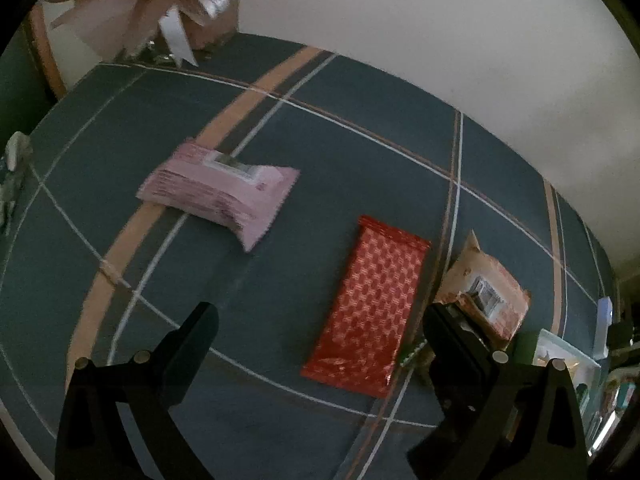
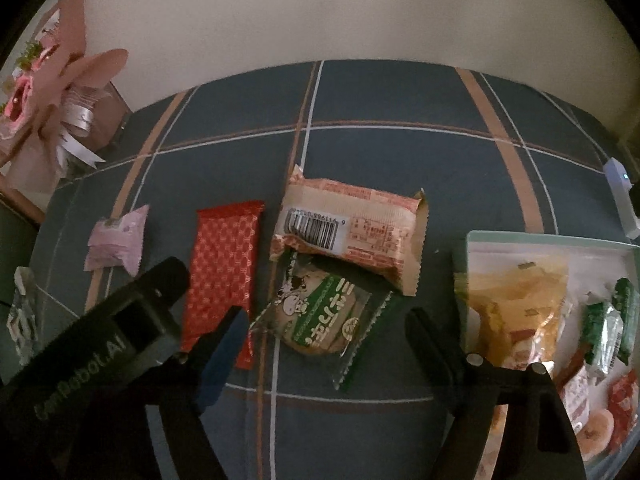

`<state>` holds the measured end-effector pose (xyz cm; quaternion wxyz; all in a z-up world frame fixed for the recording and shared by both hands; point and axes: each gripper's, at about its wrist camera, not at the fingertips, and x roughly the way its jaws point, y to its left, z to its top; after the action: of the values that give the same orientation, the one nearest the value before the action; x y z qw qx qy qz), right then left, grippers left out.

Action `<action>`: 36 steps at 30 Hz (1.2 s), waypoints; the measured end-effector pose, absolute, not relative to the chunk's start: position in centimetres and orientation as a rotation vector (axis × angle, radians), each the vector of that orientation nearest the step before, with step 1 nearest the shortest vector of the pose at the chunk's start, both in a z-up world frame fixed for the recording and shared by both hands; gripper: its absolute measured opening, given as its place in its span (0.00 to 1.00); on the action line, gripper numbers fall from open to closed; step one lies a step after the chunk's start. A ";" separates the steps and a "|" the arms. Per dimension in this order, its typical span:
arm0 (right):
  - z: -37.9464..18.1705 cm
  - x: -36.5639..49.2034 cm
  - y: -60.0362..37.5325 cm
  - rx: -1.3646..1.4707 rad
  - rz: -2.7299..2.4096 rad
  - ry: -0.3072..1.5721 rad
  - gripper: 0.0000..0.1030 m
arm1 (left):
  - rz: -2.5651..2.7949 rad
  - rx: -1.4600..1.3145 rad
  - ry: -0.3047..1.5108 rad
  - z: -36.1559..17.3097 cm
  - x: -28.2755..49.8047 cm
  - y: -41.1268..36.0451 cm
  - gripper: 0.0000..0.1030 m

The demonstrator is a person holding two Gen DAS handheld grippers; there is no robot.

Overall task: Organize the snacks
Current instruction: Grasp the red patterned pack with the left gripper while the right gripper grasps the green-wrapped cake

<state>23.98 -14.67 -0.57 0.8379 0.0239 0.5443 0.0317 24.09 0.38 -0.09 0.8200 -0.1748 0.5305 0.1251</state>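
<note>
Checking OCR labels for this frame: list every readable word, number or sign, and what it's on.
"...Robot.AI", first letters unclear: on the left gripper body, seen in the right wrist view.
"9": lone digit beside the barcode on the orange snack packet; the other digits are too blurred.
Green cookie packet: large white characters, not legible to me.
Pink packet, red packet, snacks in the tray: print too small or blurred.

A green biscuit packet (image 2: 320, 320) lies flat at centre, its top under the orange wrapped snack (image 2: 352, 232) at twelve o'clock. The red patterned bar (image 2: 224, 276) lies at nine o'clock, a pink pack (image 2: 116, 240) beyond it. A pale tray (image 2: 520, 238) at three o'clock holds what seem mixed snacks.
</note>
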 end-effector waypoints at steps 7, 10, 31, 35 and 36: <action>-2.5 24.9 -14.7 0.045 0.055 1.170 0.81 | 0.242 -0.338 1.130 -1.3 25.1 -0.8 0.98; -2.7 25.3 -14.4 0.034 0.058 1.159 0.81 | 0.242 -0.308 1.129 -1.6 25.7 -1.2 0.98; -3.7 25.6 -14.7 0.009 0.050 1.146 0.64 | 0.263 -0.237 1.150 -3.0 26.1 -1.5 0.48; -3.7 25.4 -15.0 0.019 0.057 1.150 0.63 | 0.264 -0.258 1.161 -2.9 25.5 -1.2 0.46; -3.6 25.3 -15.0 0.017 0.058 1.152 0.62 | 0.265 -0.268 1.167 -2.9 25.2 -1.1 0.45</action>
<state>25.28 -15.03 -3.62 0.8381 0.0079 0.5447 0.0276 25.19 -1.10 -2.87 0.8179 -0.1257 0.5475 0.1243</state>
